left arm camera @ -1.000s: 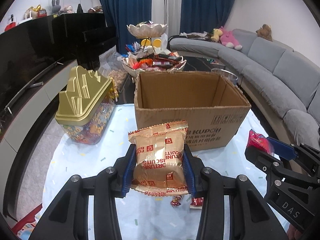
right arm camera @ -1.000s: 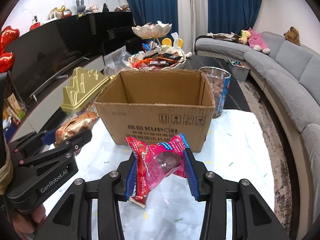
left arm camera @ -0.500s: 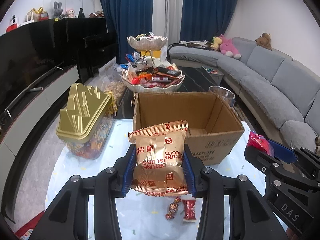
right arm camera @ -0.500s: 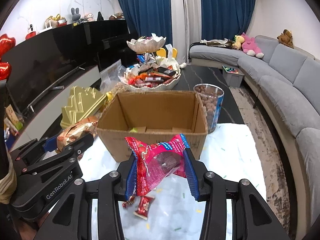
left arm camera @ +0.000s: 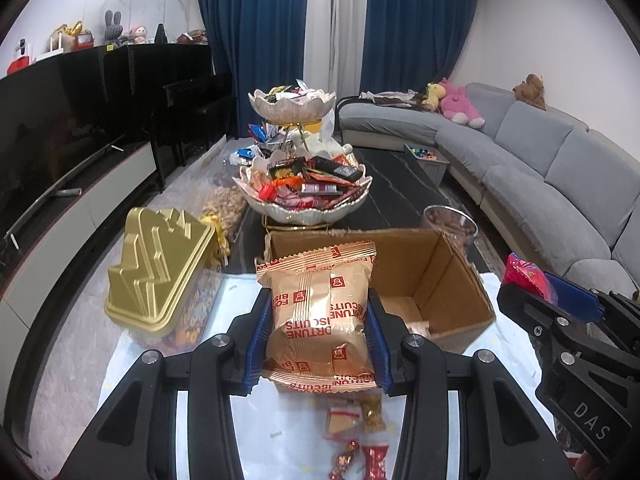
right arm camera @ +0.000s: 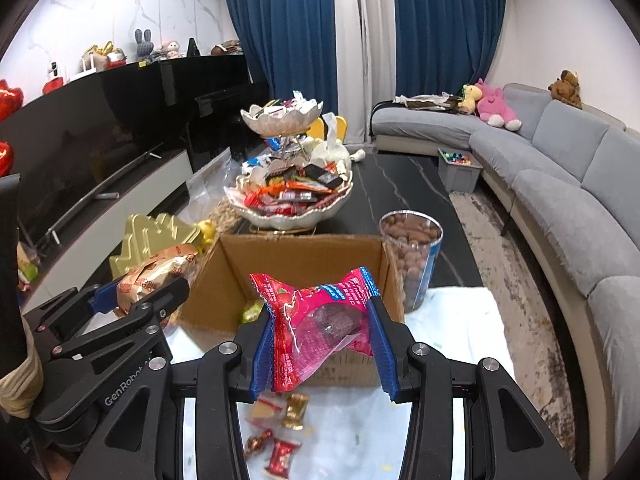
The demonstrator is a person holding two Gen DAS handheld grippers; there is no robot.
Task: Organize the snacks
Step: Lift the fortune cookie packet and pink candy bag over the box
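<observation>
My left gripper (left arm camera: 316, 340) is shut on a gold biscuit packet (left arm camera: 320, 312) and holds it above the near left corner of an open cardboard box (left arm camera: 452, 276). My right gripper (right arm camera: 320, 344) is shut on a red snack packet (right arm camera: 320, 320) above the box's near wall (right arm camera: 352, 368). The box holds a few small items at the bottom. Several small wrapped candies (right arm camera: 280, 432) lie on the white tablecloth (right arm camera: 452, 320) below the grippers. The left gripper also shows in the right wrist view (right arm camera: 148, 284), the right gripper in the left wrist view (left arm camera: 528, 284).
A jar with a gold lid (left arm camera: 156, 276) stands left of the box. A two-tier white bowl stand full of snacks (left arm camera: 304, 196) is behind it. A clear tub of nuts (right arm camera: 412, 260) stands at the box's far right. A grey sofa (right arm camera: 560, 188) runs along the right.
Both grippers have risen with their packets, so I now look down into the box. More loose candies on the cloth have come into view below.
</observation>
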